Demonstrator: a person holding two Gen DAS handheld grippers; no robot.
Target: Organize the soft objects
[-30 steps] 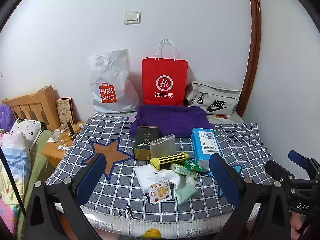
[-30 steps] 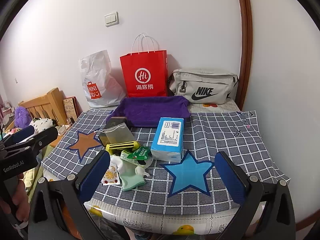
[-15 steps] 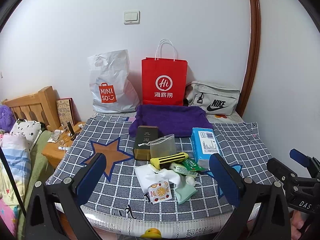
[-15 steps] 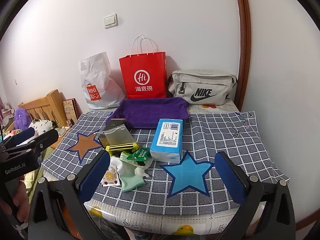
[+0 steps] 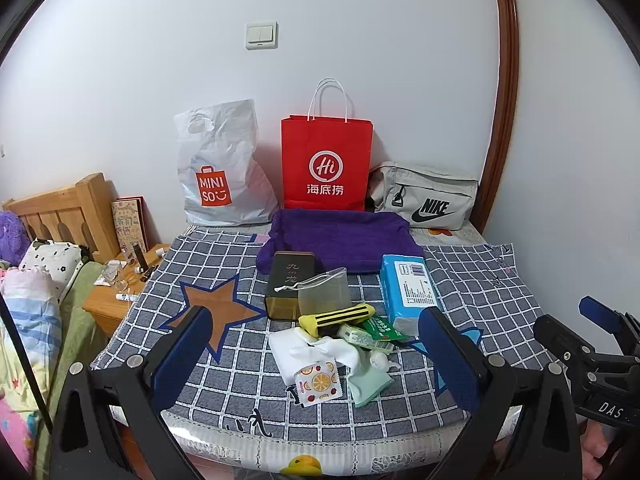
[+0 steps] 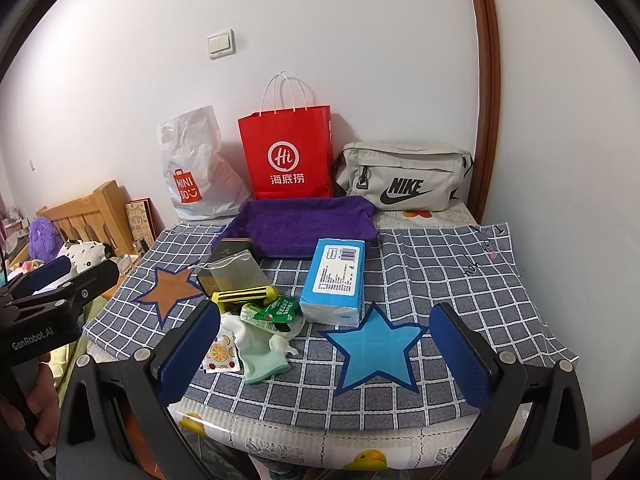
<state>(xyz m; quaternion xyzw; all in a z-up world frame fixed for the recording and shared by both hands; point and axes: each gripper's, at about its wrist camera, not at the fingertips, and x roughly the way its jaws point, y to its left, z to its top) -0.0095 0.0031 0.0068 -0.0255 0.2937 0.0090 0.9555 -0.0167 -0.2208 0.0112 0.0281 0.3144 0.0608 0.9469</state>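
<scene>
White wall fills the background, with a light switch (image 5: 261, 35) high on it and a brown door frame (image 5: 505, 80) at the far right; below lies a bed covered by a grey checked cloth (image 5: 240, 360) printed with stars; both grippers hang at its near edge, spread wide and grasping nothing.

Between the fingers of the left gripper (image 5: 320, 364) sits a small heap of soft things: a white sock (image 5: 320, 350), a mint green sock (image 5: 370, 386) and a fruit-print packet (image 5: 318, 384), overlapping so their edges are hard to separate; just beyond them lie a yellow and black squeezer (image 5: 338, 317) and green sachets (image 5: 380, 330), partly buried.

Further ahead stand a dark box (image 5: 290, 282) with gold characters and a translucent drawstring pouch (image 5: 324, 290) leaning on it; a blue tissue pack (image 5: 408, 292) lies ahead of the right-side finger, its near end hidden behind it.

Beyond all this a purple towel (image 5: 340, 242) is spread; against the wall stand a white Miniso bag (image 5: 220, 168), a red paper bag (image 5: 326, 164) and a grey Nike bag (image 5: 426, 198).

From the right wrist camera, the right gripper (image 6: 324, 356) frames a blue star, with the heap just ahead of its left-side finger (image 6: 188, 354).

Left of the bed, a wooden headboard (image 5: 60, 210) and cluttered nightstand (image 5: 116, 292) are cut off by the lens edge.
</scene>
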